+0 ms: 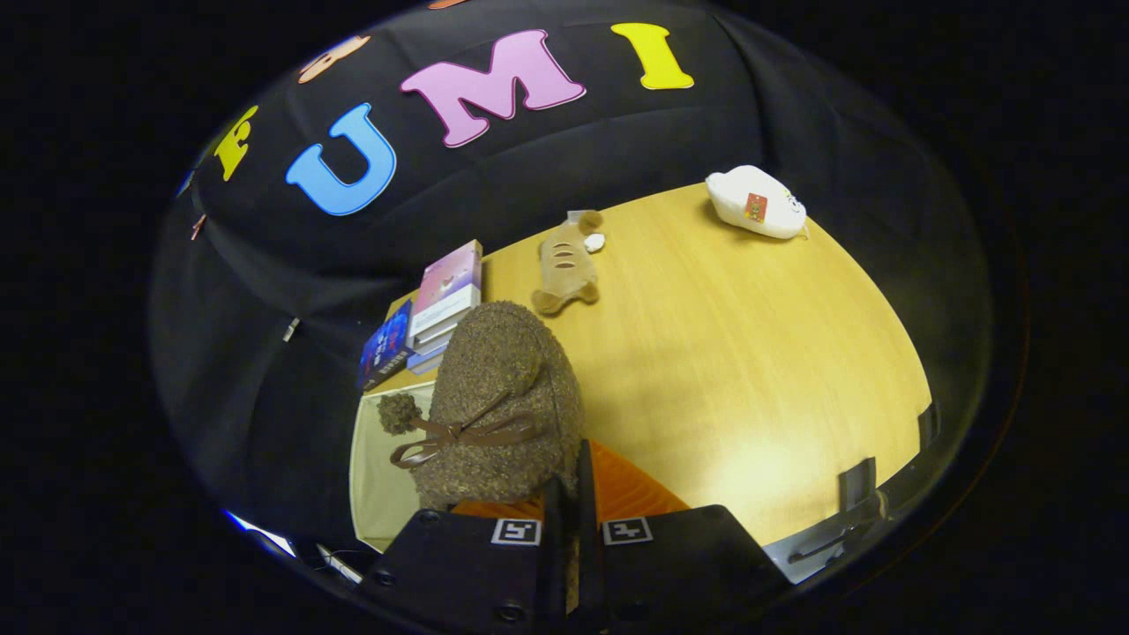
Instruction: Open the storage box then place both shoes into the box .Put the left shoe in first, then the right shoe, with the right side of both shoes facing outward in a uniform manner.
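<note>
At the far left you see a stack of books (432, 317) on the back corner of the tabletop (758, 379), a dark blue one leaning beside a pale pink one. Below them a pale, cream-coloured surface (379, 485) lies under the shoe; you cannot tell whether it belongs to the storage box. Just right of that, your gripper (571, 494) has its fingers pinched nearly together on the rear edge of a brown fuzzy shoe (503, 406), which hangs toe-up ahead of them, its brown ribbon bow (459, 437) and pom-pom (399, 412) to its left side. An orange ribbed surface (617, 489) shows under the fingers. Beyond the shoe, a tan plush toy (566, 265) lies on the wood near the booth wall. Farther right, well apart, a white plush toy (757, 203) rests by the tabletop's far edge.
</note>
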{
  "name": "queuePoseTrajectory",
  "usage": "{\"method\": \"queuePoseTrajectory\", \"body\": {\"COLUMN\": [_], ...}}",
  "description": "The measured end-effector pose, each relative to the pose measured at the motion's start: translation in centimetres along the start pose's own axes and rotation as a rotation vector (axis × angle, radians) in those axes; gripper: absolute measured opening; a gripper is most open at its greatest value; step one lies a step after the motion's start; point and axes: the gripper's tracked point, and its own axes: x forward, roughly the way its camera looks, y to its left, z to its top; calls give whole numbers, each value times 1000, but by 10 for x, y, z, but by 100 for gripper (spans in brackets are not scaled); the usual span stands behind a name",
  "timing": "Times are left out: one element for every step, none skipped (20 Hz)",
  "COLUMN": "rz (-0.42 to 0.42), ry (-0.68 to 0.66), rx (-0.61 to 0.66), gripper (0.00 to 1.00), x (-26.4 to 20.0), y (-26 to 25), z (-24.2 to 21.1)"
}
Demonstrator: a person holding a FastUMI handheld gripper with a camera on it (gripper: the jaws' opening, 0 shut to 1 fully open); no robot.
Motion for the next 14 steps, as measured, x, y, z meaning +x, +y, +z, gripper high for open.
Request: {"method": "queuePoseTrajectory", "body": {"rz": [20, 38, 51, 56, 56, 56, 59, 58, 56, 44, 30, 17, 4, -9], "ry": [2, 7, 9, 13, 18, 28, 40, 57, 77, 92, 104, 112, 115, 120], "rx": [9, 16, 19, 17, 14, 14, 16, 21, 22, 23, 23, 18, 11, 4], "gripper": [11, 11, 10, 11, 11, 11, 11, 10, 11, 11, 11, 11, 11, 11], "x": [0, 0, 2, 6, 11, 16, 27, 35, 44, 52, 59, 66, 72, 76], "y": [18, 36, 50, 63, 73, 84, 94, 103, 108, 112, 113, 115, 116, 116], "z": [-3, -6, -9, -12, -18, -24, -32, -40, -46, -51, -55, -59, -62, -66]}}
